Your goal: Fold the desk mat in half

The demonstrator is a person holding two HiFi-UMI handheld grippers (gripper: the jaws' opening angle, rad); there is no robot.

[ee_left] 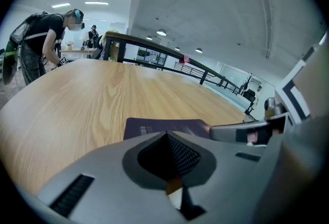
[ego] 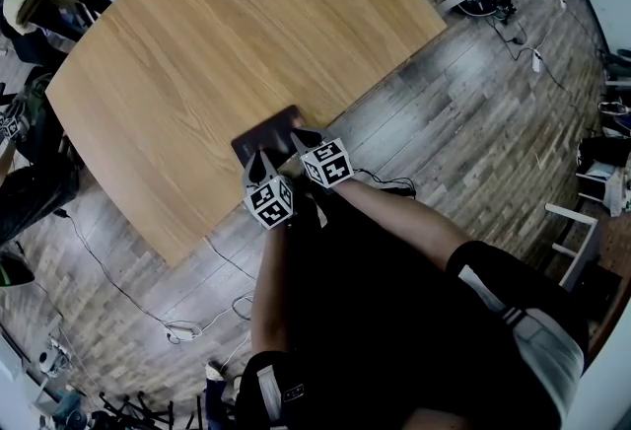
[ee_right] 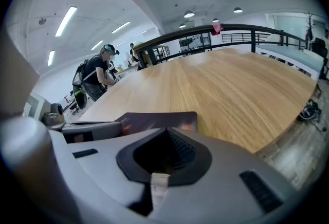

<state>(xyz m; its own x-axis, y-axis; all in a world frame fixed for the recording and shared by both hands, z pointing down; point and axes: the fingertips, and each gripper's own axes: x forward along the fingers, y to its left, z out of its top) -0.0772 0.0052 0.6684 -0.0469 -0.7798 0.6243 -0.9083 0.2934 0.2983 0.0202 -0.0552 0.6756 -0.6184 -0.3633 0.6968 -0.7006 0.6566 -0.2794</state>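
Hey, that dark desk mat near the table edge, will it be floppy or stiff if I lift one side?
Probably floppy: the desk mat looks thin and lies flat on the wooden table, so a lifted side should droop. Likely light, being so thin. It might slide when pushed on that smooth top; its underside is hidden.

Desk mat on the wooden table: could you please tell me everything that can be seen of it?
The desk mat is a small, dark, purplish-brown rectangle, thin and matte, lying flat on the wooden table at its near edge. The left tool and right tool, both shut, meet its near side; whether they pinch it cannot be told.
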